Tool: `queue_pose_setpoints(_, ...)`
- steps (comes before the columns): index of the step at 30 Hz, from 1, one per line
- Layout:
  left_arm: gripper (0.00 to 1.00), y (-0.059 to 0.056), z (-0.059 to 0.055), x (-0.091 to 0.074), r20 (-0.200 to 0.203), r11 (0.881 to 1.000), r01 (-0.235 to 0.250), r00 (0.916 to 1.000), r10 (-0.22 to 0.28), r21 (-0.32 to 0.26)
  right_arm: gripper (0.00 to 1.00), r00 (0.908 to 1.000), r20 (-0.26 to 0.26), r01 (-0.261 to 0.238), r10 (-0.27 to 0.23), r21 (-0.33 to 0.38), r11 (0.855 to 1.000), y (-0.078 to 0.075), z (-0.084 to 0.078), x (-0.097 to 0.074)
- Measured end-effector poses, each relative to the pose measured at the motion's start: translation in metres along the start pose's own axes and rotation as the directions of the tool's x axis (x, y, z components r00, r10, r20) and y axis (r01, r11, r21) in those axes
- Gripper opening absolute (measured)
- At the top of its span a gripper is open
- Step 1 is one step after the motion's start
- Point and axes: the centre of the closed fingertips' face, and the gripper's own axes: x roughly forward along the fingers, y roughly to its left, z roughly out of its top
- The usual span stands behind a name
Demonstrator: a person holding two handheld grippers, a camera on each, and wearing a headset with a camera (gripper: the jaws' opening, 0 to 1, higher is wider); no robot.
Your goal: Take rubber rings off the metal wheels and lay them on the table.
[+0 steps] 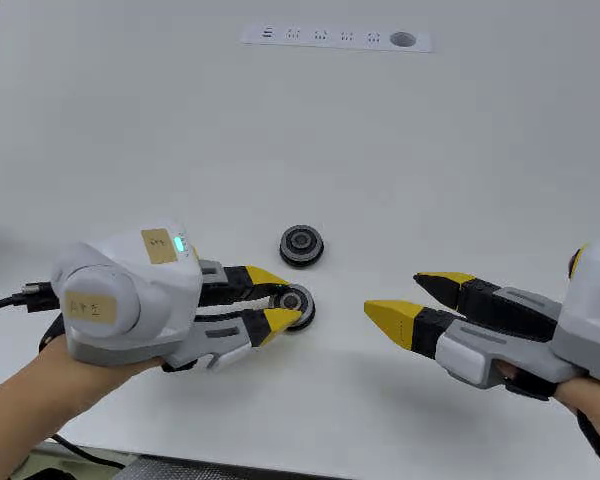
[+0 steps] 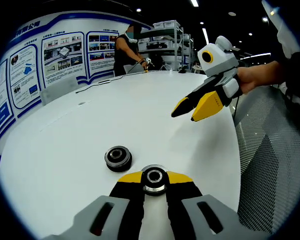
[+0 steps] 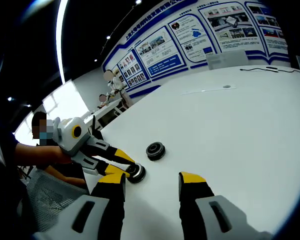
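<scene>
My left gripper (image 1: 278, 298) pinches one metal wheel (image 1: 296, 303) across its rim, towards the table's (image 1: 460, 150) near edge. The second wheel (image 1: 302, 245) lies just beyond it, apart. My right gripper (image 1: 405, 293) hangs spread and empty. Both wheels seem to lie flat, bores up, with no long axis. The metal is probably stiff and weighty, and the rubber ring (image 2: 109, 159) soft and stretchy, so I'd hook its outer edge.

White table (image 1: 430, 150) w/ inset power strip (image 1: 336, 38), blue-trim poster wall (image 3: 155, 47), shelf rack (image 2: 167, 35), ceiling spots (image 2: 138, 9) overhead
</scene>
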Motion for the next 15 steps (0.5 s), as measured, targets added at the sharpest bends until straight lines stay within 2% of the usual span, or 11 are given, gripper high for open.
queue_pose_setpoints(8,0.15,-0.0019,0.0002,0.0016,-0.004,1.0,0.006,1.0,-0.006,-0.008,0.43,1.0,-0.004,-0.009,0.009,0.007,1.0,0.0019,-0.0009,0.0013)
queue_pose_setpoints(15,0.15,-0.0035,0.0,-0.0003,-0.009,1.0,0.007,0.9999,-0.007,0.013,0.43,0.9995,-0.006,-0.031,0.031,0.024,0.999,0.0056,-0.001,0.0059)
